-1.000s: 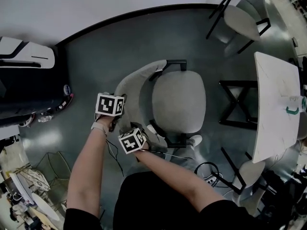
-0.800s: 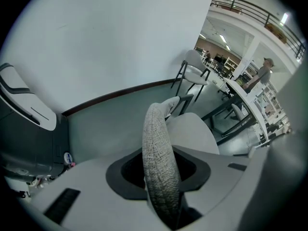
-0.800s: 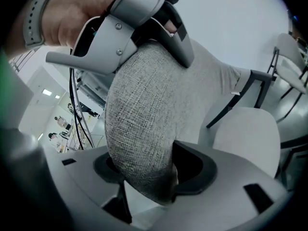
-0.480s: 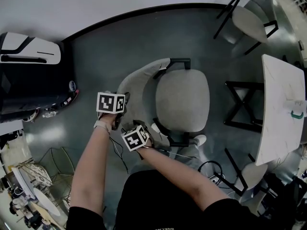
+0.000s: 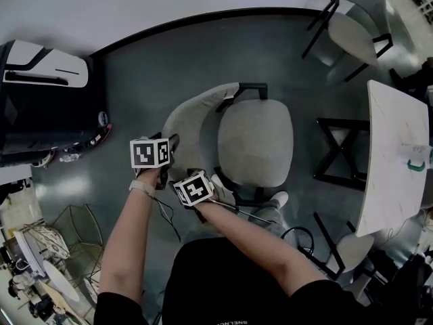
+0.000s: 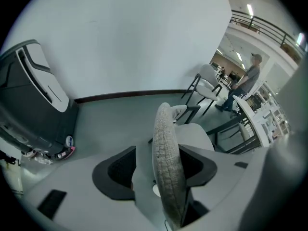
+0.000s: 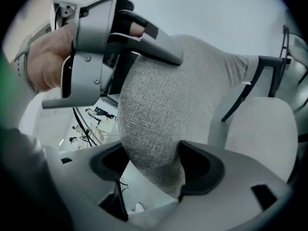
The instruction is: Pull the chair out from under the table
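Note:
The grey fabric chair (image 5: 256, 144) stands on the floor, pulled well away from the white table (image 5: 389, 154). Its curved backrest (image 5: 186, 124) faces me. My left gripper (image 5: 170, 146) straddles the backrest's upper edge (image 6: 166, 162). Its jaws are opening, and a gap shows beside the left pad. My right gripper (image 5: 206, 178) straddles the backrest's lower end (image 7: 163, 109). Its jaws are also opening, and the fabric sits loosely between the pads. The left gripper (image 7: 144, 57) shows over the backrest in the right gripper view.
A black-and-white machine (image 5: 40, 114) stands at the left by the wall. A second chair (image 5: 352, 29) is at the top right. A teal object (image 5: 414, 156) lies on the table. Cables (image 5: 298, 239) lie by my feet, a wire rack (image 5: 74, 229) stands at the lower left, and a person (image 6: 245, 81) is far off.
The left gripper's marker cube has shifted a little to the left and rolled. The right gripper's cube has tilted slightly. The chair stays about where it was.

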`<state>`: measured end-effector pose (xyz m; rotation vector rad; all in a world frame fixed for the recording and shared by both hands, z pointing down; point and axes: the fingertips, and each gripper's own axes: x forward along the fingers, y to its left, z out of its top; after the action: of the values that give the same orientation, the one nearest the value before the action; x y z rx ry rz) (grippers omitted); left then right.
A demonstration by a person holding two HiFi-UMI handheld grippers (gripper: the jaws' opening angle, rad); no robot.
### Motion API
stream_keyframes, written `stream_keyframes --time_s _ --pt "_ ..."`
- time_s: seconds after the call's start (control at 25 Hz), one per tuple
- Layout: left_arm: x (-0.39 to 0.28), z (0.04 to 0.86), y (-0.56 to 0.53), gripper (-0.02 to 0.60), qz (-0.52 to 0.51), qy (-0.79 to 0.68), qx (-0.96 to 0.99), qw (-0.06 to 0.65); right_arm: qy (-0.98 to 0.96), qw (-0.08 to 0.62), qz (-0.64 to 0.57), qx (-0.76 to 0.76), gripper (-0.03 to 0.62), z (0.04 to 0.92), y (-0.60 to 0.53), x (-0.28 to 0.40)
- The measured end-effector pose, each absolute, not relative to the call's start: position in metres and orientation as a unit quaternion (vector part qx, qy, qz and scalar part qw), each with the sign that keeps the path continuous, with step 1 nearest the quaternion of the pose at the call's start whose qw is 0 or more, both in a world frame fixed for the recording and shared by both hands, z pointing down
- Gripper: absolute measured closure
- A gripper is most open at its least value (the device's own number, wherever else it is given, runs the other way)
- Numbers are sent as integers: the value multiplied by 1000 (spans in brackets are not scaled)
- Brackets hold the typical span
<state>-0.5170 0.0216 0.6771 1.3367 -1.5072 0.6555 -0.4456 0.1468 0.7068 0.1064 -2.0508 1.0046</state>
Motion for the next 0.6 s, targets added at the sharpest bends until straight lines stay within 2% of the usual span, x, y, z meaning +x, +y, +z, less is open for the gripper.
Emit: stream_keyframes --time_s 0.36,0.6 --pt "-509 612 51 347 300 -680 539 396 -824 348 445 45 284 658 124 -410" --pt "-454 553 57 347 267 -703 568 334 -857 287 422 80 289 606 81 -354"
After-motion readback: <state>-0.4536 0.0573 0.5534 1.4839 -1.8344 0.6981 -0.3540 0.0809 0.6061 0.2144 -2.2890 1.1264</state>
